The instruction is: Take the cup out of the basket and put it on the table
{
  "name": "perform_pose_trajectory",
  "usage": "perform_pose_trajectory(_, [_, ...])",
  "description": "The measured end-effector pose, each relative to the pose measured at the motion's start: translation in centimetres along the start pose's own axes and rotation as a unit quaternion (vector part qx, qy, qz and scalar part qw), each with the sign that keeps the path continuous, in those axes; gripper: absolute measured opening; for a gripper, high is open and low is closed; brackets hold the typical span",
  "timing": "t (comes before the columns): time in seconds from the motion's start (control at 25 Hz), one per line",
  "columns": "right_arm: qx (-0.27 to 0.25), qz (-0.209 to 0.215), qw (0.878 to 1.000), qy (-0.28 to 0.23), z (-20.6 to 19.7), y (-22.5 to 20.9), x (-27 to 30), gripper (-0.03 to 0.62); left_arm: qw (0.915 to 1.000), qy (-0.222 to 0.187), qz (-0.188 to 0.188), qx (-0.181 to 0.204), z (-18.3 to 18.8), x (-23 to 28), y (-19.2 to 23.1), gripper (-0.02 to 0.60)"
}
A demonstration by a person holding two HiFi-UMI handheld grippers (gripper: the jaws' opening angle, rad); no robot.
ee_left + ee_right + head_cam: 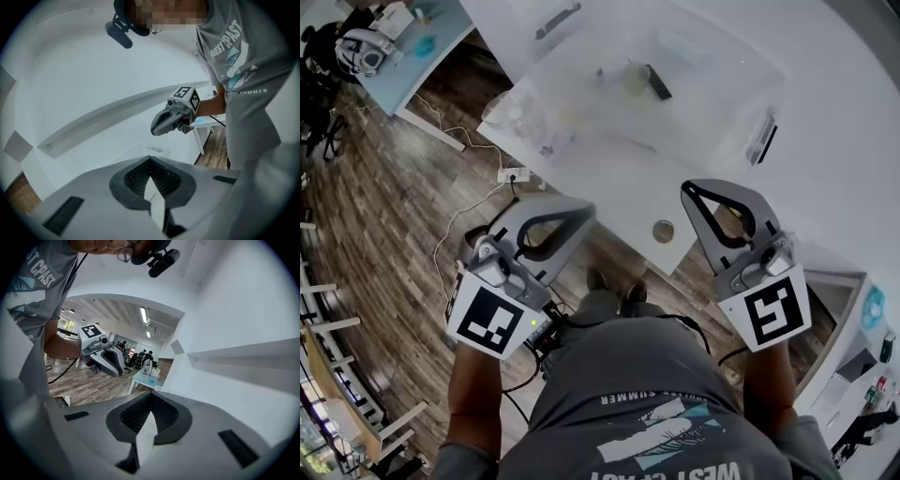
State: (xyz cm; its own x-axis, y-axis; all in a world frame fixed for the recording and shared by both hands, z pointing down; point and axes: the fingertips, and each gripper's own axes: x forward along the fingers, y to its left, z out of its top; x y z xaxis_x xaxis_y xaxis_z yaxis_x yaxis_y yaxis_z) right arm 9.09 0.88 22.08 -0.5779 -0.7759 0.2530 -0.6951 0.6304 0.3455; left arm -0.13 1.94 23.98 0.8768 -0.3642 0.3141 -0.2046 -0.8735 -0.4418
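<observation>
In the head view a translucent plastic basket [769, 70] sits on the white table [825, 187]. Inside it I make out a pale cup [635, 79] beside a small dark object [657, 82]. My left gripper [584, 209] and right gripper [690, 188] hover at the table's near edge, well short of the basket, both shut and holding nothing. The left gripper [150, 161] view faces a white wall and the right gripper [172, 120]. From the right gripper [149, 399] view I see the left gripper [104, 355] and the room behind; neither gripper view shows basket or cup.
A round grommet [663, 231] sits in the table near its front edge. A power strip [514, 174] and cables lie on the wooden floor at left. Another table [403, 52] with clutter stands far left, and a white cabinet [848, 309] at right.
</observation>
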Motion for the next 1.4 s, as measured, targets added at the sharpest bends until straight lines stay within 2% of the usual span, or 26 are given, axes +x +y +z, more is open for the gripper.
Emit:
perform_pose_trajectory(0.32, [-0.004, -0.035, 0.999, 0.016, 0.9, -1.4, 2.9, 0.012, 0.9991, -0.028, -0.022, 0.022, -0.9, -0.2, 4.2, 0.009])
perform_pose_trajectory(0.6, [-0.022, -0.047, 0.998, 0.026, 1.1, -3.5, 5.4, 0.012, 0.9984, -0.04, -0.033, 0.022, -2.2, 0.9, 6.7, 0.009])
perform_pose_trajectory(0.76, [-0.026, -0.037, 0.999, 0.028, 0.8, -5.7, 6.4, 0.012, 0.9984, -0.045, -0.028, 0.019, -2.2, 2.5, 7.9, 0.009])
perform_pose_trajectory(1.08, [-0.04, 0.002, 0.999, 0.008, -0.2, -11.3, 8.5, 0.012, 0.9998, -0.019, 0.002, 0.007, -2.1, 7.3, 10.4, 0.009])
perform_pose_trajectory(1.4, [-0.027, 0.041, 0.999, 0.008, -3.3, -15.8, 11.8, 0.012, 0.9991, 0.004, 0.035, -0.024, -2.7, 11.7, 10.8, 0.009])
